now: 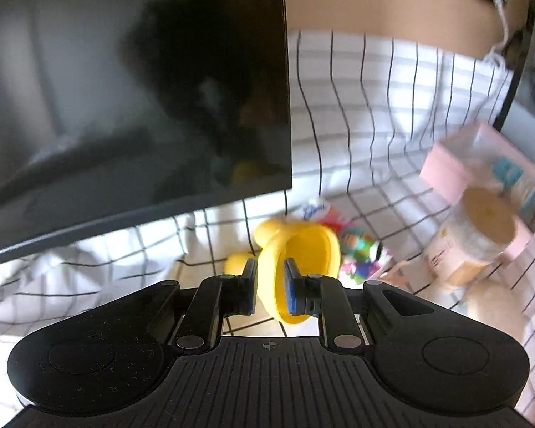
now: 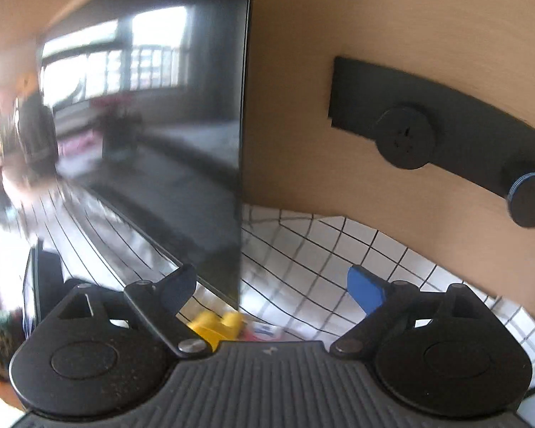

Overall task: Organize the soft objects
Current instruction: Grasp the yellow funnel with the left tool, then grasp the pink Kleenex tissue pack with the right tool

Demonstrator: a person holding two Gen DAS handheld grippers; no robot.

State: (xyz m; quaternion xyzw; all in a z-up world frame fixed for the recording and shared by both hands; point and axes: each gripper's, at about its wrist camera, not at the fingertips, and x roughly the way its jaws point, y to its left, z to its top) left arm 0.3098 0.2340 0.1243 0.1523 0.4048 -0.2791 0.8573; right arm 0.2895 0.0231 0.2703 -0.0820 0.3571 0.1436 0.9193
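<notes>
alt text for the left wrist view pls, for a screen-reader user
The left gripper is shut on a yellow soft toy, held over a white grid-patterned cloth. A dark screen fills the upper left; a colourful plush and a pink box sit beyond.

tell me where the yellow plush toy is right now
The yellow plush toy is low in the middle of the left wrist view, pinched by the left gripper, above the checked cloth, with a colourful toy beside it.

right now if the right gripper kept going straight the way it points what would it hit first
Probably the checked cloth where it rises against the wooden wall, just right of the TV screen's edge. The right gripper is open and empty. Depth is unclear through the fisheye.
</notes>
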